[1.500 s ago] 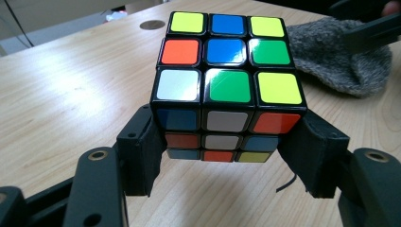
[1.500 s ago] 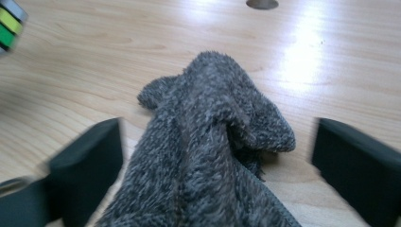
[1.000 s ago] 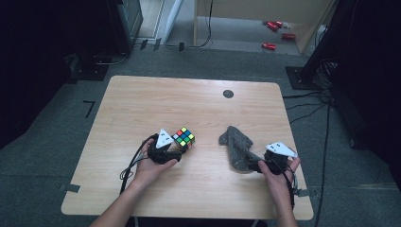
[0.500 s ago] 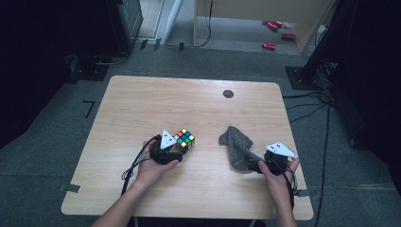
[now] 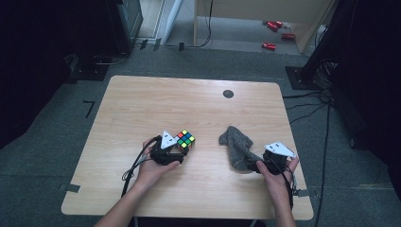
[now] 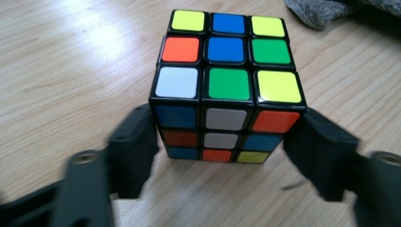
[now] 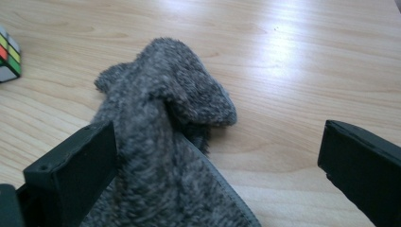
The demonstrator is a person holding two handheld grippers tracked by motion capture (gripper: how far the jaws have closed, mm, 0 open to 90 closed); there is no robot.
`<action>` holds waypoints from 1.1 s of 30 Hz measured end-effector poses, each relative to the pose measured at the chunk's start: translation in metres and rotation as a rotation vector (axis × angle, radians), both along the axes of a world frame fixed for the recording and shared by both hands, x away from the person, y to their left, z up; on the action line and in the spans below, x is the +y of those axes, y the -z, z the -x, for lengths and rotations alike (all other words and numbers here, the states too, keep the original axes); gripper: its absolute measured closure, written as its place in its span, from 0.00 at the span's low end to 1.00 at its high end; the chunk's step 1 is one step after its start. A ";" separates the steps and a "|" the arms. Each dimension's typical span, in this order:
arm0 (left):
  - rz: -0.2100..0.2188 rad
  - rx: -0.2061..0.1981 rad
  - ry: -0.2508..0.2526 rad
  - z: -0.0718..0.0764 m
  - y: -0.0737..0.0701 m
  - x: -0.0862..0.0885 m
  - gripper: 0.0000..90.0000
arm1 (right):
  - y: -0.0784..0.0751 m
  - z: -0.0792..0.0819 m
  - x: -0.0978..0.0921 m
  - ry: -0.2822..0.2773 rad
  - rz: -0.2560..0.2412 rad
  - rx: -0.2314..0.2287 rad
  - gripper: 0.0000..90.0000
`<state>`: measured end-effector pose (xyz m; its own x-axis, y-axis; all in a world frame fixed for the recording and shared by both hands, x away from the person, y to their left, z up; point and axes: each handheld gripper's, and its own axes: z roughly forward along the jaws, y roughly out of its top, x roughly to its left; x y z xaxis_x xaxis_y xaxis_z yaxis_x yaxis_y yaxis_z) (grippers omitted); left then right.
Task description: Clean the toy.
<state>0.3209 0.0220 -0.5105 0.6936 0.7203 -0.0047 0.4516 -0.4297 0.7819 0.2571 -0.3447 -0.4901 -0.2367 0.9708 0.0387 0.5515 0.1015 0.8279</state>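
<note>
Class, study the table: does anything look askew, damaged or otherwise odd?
Nothing looks damaged or spilled. The puzzle cube is scrambled, its colours mixed, and sits upright between the left gripper fingers. The grey cloth lies rumpled by the open right gripper.

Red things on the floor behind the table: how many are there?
3, all on the floor beyond the table's far right corner: one farthest back, one just right of it, and one nearest the table. More may be hidden by the furniture.

Lab: lone wooden table [image 5: 142, 109]; grey carpet [image 5: 61, 123]; floor cables [image 5: 307, 101]
</note>
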 end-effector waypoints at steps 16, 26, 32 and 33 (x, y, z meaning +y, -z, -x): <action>0.080 0.050 -0.087 0.015 -0.027 0.047 0.10 | -0.010 0.022 -0.014 -0.031 0.073 0.022 0.00; 0.058 0.040 -0.156 0.031 -0.028 0.110 0.05 | -0.005 0.040 -0.033 -0.023 0.063 0.056 0.00; 0.036 0.049 -0.187 0.039 -0.020 0.134 0.04 | 0.000 0.048 -0.045 -0.004 0.053 0.070 0.00; 0.036 0.054 -0.191 0.040 -0.018 0.138 0.04 | 0.002 0.050 -0.047 0.000 0.052 0.074 0.00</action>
